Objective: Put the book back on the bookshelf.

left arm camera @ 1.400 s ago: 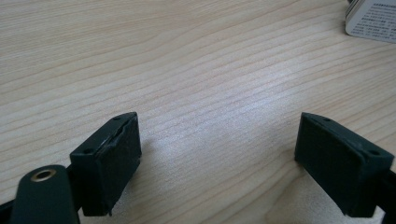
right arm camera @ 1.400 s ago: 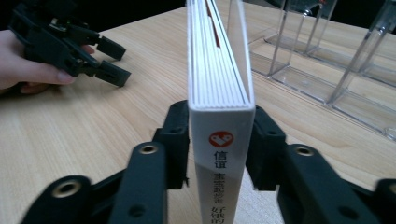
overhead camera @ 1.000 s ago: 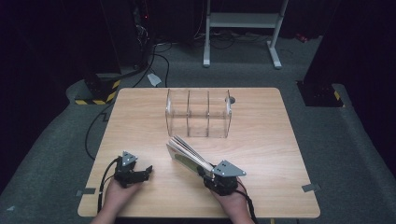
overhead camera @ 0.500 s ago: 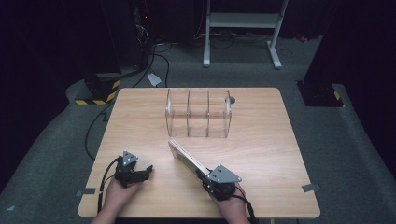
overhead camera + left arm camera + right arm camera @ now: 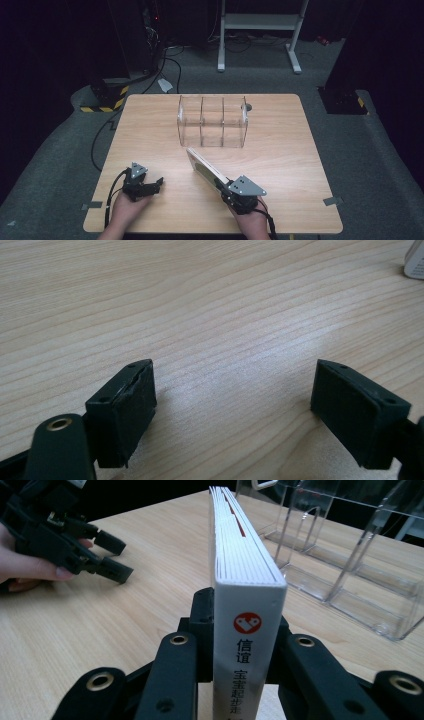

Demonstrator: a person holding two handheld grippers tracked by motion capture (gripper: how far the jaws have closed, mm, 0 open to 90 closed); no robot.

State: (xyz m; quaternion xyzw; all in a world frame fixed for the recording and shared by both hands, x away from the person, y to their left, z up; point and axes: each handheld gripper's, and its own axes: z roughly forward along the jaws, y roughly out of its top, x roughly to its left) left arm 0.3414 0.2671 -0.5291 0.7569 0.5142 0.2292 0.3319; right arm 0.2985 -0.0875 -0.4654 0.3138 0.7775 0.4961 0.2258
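A white book (image 5: 204, 167) with a red heart logo and dark characters on its spine (image 5: 246, 630) stands on edge, clamped at the spine end by my right gripper (image 5: 223, 186), whose jaws press both covers (image 5: 245, 612). Its page edges point toward a clear three-bay organizer (image 5: 212, 121), which lies just beyond the book's far end (image 5: 350, 555). My left gripper (image 5: 158, 184) rests low on the table at the front left, jaws wide apart with only bare wood between them (image 5: 232, 400). It appears off to the left in the right gripper view (image 5: 107, 555).
The wooden table (image 5: 280, 150) has bare room on both sides of the organizer and between my hands. A small dark round thing (image 5: 248, 106) sits behind the organizer's right end. Black cables (image 5: 100, 145) trail off the table's left edge.
The book, lying flatter with its pages fanned a second ago, now stands up thin on its edge in the right gripper. The left gripper has stayed put.
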